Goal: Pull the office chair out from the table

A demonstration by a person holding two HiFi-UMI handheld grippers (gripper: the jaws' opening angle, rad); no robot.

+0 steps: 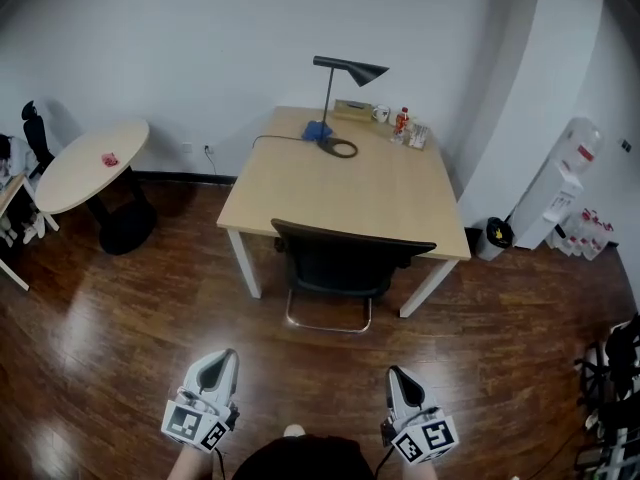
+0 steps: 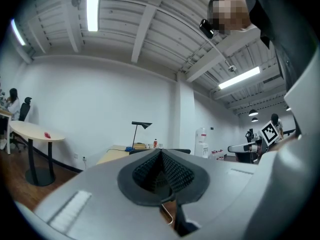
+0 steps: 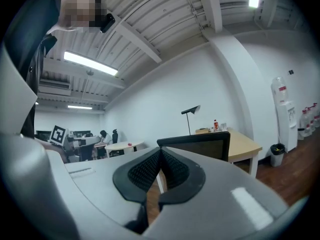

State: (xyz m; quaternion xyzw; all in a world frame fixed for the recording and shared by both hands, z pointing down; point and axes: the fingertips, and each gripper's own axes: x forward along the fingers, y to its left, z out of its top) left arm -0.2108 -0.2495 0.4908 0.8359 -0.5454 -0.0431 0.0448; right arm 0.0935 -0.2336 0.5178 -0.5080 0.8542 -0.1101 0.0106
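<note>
Dark glossy wooden floor [image 1: 110, 338]: open stretch between the tools and the furniture ahead. Pale rectangular wooden table with white legs [image 1: 340, 193] beyond. Black mesh-backed office chair on a chrome sled base [image 1: 345, 258] tucked at the table's near edge, well ahead of both tools. Left gripper [image 1: 225, 358] and right gripper [image 1: 395, 373] held level, side by side, pointing chairward. Both pairs of jaws closed, gripping nothing.

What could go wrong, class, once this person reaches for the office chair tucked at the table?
1. The left gripper and right gripper are both shut; unopened fingers would only bump the office chair.
2. The chair sits tucked under the table; a jerky pull might shake it and tip the lamp.
</note>
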